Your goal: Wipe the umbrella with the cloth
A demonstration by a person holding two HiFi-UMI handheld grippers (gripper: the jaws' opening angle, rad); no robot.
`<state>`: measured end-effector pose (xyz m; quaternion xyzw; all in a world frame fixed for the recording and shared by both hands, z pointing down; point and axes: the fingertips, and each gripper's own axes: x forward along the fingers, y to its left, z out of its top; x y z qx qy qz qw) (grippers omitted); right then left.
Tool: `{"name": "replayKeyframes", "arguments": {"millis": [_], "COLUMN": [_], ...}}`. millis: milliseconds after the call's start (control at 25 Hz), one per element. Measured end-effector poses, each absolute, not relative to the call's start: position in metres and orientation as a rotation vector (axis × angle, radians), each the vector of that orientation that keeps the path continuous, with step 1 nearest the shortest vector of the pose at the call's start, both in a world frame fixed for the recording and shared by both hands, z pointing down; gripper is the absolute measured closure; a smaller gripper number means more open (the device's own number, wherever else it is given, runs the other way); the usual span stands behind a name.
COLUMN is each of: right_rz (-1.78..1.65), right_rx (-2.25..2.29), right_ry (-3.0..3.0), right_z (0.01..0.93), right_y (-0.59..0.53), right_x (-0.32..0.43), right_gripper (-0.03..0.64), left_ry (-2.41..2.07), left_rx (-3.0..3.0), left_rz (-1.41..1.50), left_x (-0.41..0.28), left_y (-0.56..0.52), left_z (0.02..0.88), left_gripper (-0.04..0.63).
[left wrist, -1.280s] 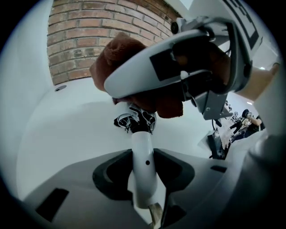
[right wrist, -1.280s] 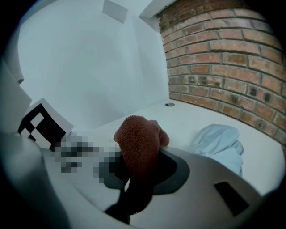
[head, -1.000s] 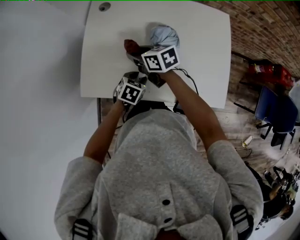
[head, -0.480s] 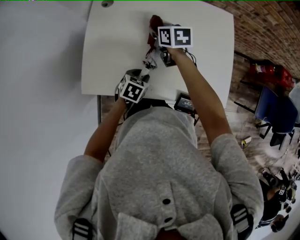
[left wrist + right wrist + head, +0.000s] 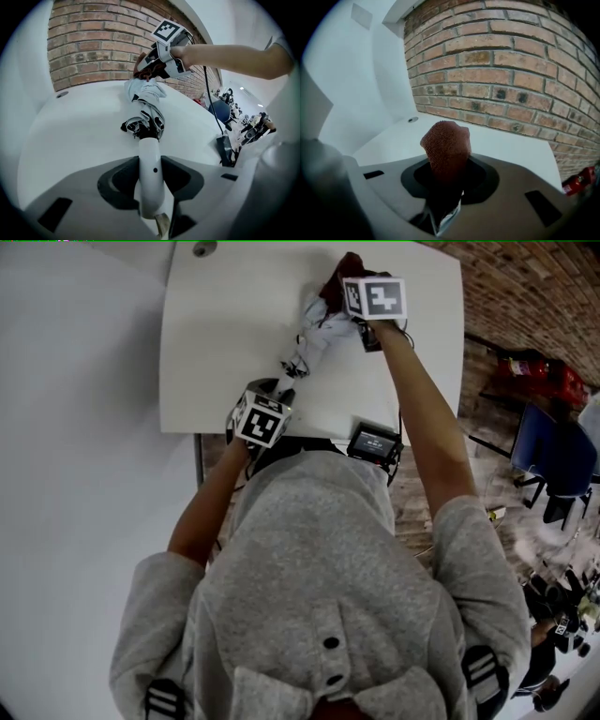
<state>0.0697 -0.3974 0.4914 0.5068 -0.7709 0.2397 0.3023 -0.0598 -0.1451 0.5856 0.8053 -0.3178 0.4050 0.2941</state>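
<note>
Rust cloth [image 5: 446,145] pinched in the right hand-held gripper [image 5: 446,185] risked running off the umbrella [image 5: 146,105], its handle [image 5: 150,145] clamped in the left hand-held gripper [image 5: 151,164].

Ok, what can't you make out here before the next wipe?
Left gripper view: the right gripper and cloth cover the far end of the umbrella.
Head view: its marker cube hides whether cloth touches umbrella.
Right gripper view: the cloth fills the jaws, hiding the umbrella.
Head view: the device by the table edge is too small to read.
</note>
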Motion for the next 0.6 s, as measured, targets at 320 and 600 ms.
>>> {"name": "replayKeyframes", "arguments": {"millis": [320,600], "right_rz": [0.563,0.584], "right_rx": [1.371,1.385], "right_ry": [-1.953,-2.001], "right_z": [0.509,0.521], "right_y": [-0.394,-0.363], "right_x": [0.116,0.115], "right_gripper": [0.515,0.515], "left_ry": [-0.849,-0.860], "left_rx": [2.142,2.144], "left_rz": [1.080,1.094], "left_x": [-0.059,-0.061], "left_y": [-0.144,-0.144], "left_z": [0.586,0.586], "left_gripper": [0.439,0.439]}}
